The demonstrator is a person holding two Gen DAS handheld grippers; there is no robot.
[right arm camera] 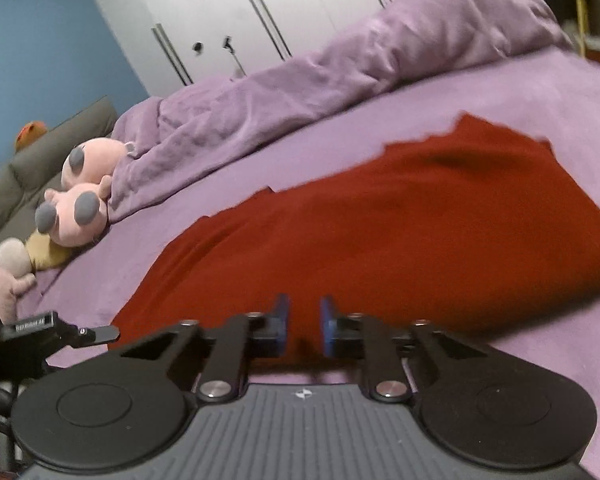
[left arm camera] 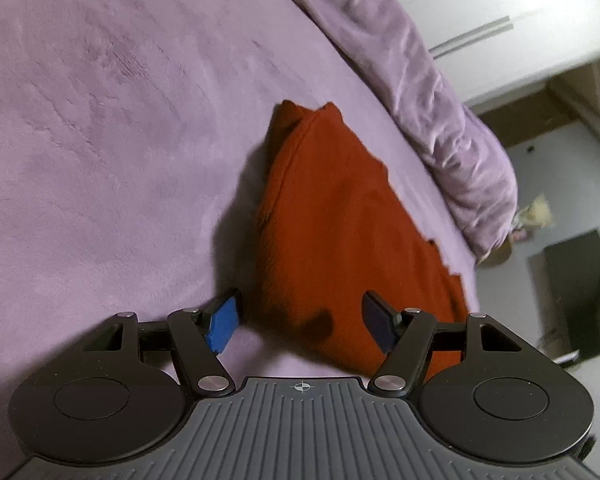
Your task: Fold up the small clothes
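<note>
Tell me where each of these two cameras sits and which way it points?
Left wrist: sits on the left gripper, looking forward over its wide-open fingers at the red garment on the purple bed.
Right wrist: sits on the right gripper, fingers narrowly apart, facing the garment, plush toys and wardrobe.
Shared: garment, bed, rumpled blanket.

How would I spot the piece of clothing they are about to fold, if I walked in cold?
Look at the big bed under its lilac cover. On the flat part, below the bunched lilac blanket, lies a red garment, spread out with a jagged far edge. It is the only red thing there; the soft toys by the headboard are pink.
</note>
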